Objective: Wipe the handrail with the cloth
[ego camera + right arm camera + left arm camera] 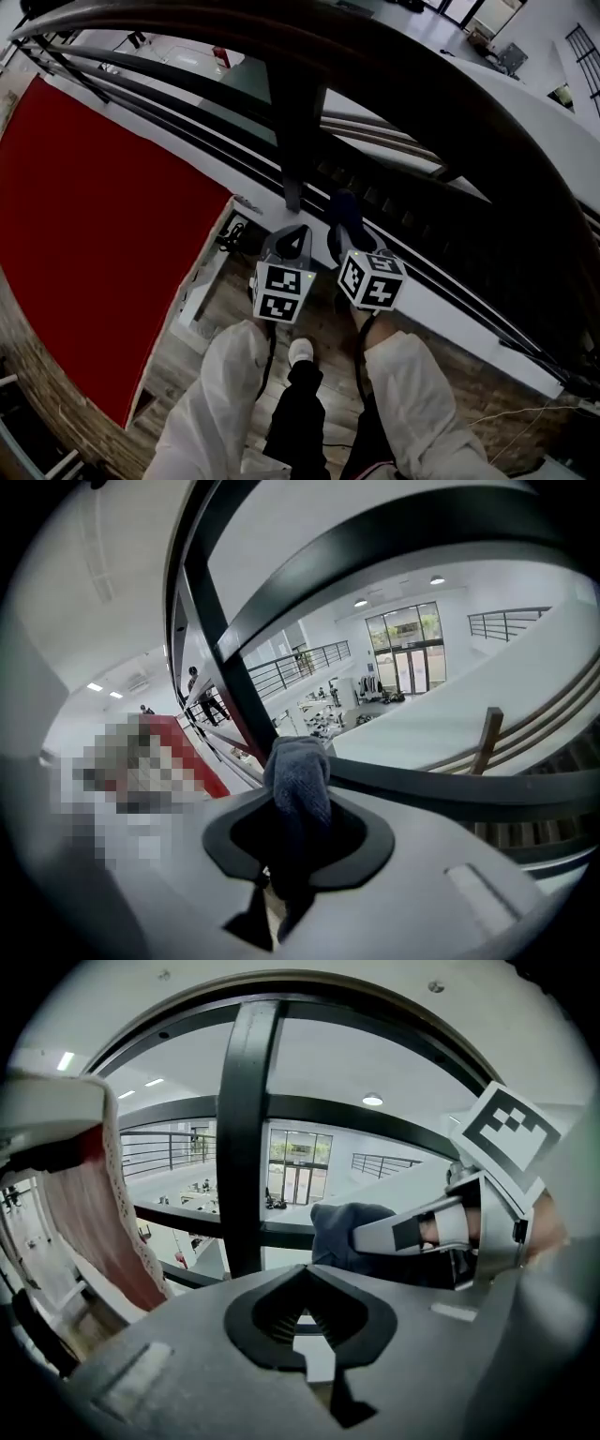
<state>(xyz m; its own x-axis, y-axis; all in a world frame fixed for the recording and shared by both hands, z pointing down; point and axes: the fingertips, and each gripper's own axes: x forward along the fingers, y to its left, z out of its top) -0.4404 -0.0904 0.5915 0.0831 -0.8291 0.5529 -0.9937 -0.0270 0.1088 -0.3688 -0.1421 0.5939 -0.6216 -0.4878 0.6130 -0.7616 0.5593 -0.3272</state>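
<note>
White sleeves (234,403) fill the bottom of my head view, with a pale shoe (301,352) on the wooden floor (319,323) between them. Ahead of them, both claws point at the dark railing. In its own view the left claw (306,1277) has its jaws closed tip to tip with nothing between them, and it sits just left of the upright post (246,1129). The right claw (300,808) is clamped on the grey-blue cloth (300,775), which bunches up out of the jaws. That cloth lies against the lower rail (450,789), just beside the post. I cannot tell whether it actually presses on the metal. The broad curved handrail (422,84) arches well above both claws, apart from the cloth. A red panel (84,234) spreads out on the left.
</note>
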